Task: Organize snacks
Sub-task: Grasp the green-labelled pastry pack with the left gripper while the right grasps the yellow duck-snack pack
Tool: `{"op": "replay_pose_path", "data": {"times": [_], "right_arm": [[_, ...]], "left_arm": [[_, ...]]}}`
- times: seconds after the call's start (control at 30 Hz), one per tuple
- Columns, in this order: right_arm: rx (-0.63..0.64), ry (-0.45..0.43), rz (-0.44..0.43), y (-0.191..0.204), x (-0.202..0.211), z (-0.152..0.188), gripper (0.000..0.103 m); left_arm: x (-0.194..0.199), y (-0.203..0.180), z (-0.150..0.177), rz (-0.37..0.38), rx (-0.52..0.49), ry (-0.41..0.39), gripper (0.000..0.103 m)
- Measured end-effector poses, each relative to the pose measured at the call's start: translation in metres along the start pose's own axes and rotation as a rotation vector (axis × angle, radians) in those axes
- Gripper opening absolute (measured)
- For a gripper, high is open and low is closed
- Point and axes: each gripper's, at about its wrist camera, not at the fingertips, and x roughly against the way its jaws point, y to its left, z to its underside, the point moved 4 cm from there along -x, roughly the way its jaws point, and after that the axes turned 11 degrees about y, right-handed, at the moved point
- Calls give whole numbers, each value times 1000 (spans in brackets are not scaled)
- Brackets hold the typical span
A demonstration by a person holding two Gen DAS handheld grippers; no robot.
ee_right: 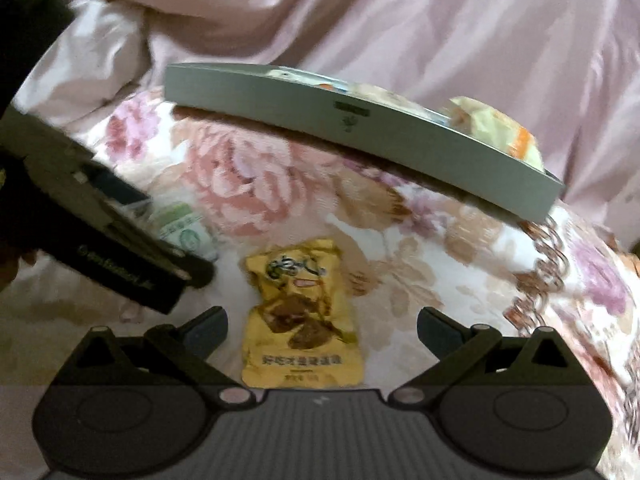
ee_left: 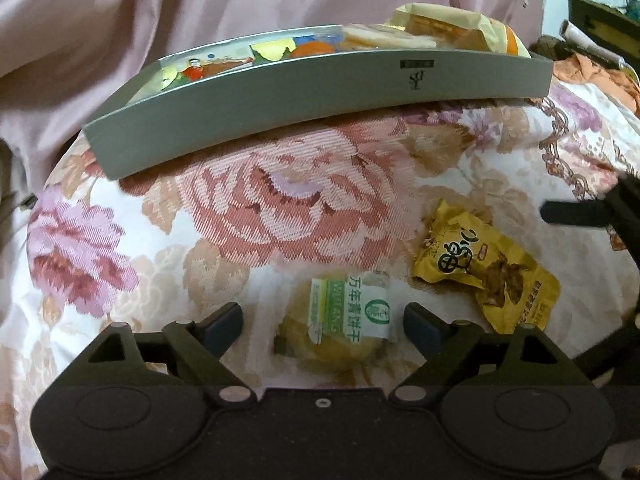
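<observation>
My left gripper (ee_left: 323, 322) is spread around a round biscuit in clear crinkly wrap (ee_left: 336, 324); my right gripper (ee_right: 322, 330) gapes around a creased yellow foil packet (ee_right: 302, 316). Both lie on woven floral bedding (ee_left: 280, 200); beyond, a shallow grey cardboard box (ee_left: 304, 96) holds snacks.

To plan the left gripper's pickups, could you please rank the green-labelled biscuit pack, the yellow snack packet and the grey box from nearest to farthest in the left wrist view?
1. Green-labelled biscuit pack: between the open left gripper fingers.
2. Yellow snack packet: just beyond, to the right.
3. Grey box: farthest, across the floral cloth.
</observation>
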Motion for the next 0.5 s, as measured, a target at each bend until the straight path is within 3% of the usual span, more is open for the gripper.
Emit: {"op": "replay_pose_path", "data": {"times": [0.13, 0.3, 0.5], "right_arm": [[38, -16, -33, -4, -11, -7, 103], [-70, 7, -146, -20, -25, -8, 102], [0, -9, -112, -11, -19, -7, 94]], "left_arm": [[-5, 3, -2, 8, -14, -6, 93], [-7, 6, -2, 22, 3, -14, 94], [-4, 1, 1, 14, 0, -22, 85]]}}
